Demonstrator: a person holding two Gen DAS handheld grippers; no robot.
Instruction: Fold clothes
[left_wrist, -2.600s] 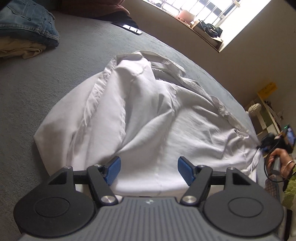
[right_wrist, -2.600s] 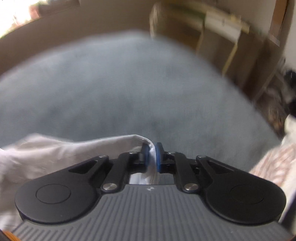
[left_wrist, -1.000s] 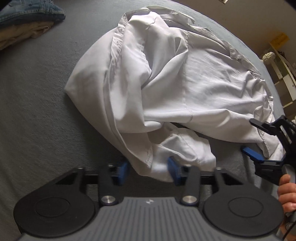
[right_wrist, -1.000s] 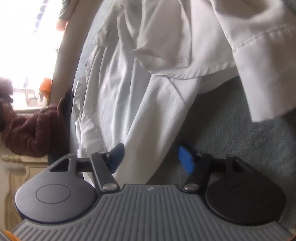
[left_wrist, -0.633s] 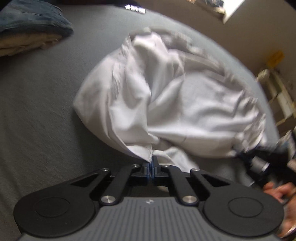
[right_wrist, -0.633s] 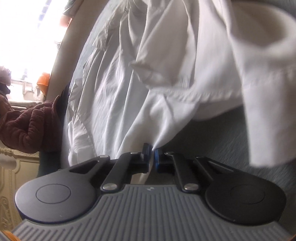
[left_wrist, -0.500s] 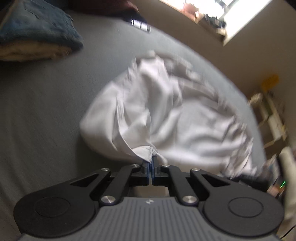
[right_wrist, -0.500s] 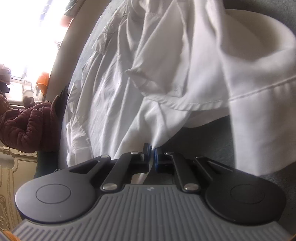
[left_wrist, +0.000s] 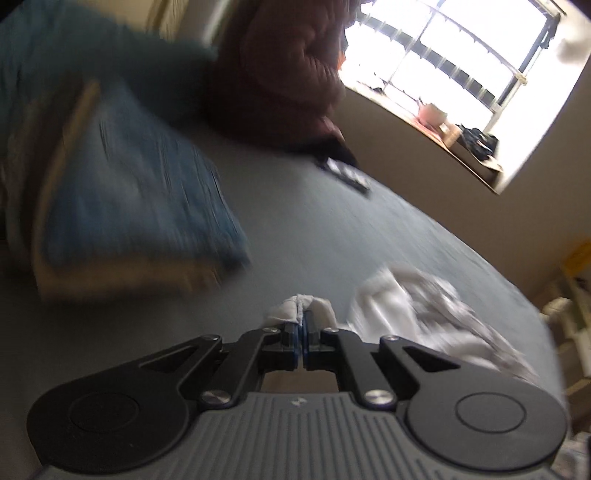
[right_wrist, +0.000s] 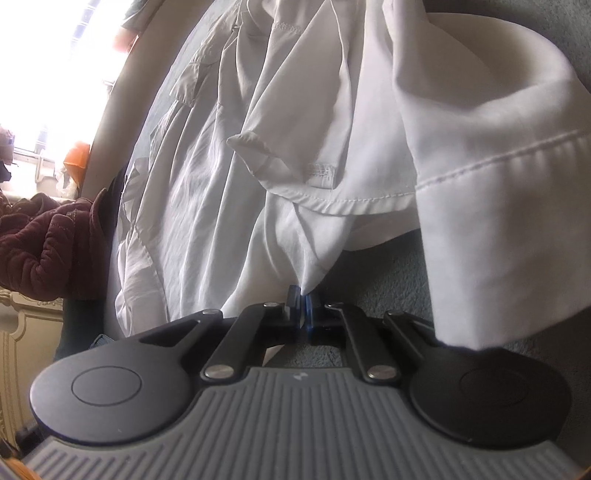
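Pinching white shirt (right_wrist: 229, 192) edges: left gripper (left_wrist: 303, 334) and right gripper (right_wrist: 301, 308) fingers pressed together on crumpled, creased cloth.

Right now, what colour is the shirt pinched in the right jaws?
White; the shirt shows best in the right wrist view.

no readable text, labels, brands or numbers, both views partly blurred

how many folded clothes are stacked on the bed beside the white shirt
2, though blur may hide more: folded blue jeans on top, a beige garment under them, both on the grey bed left of the white shirt.
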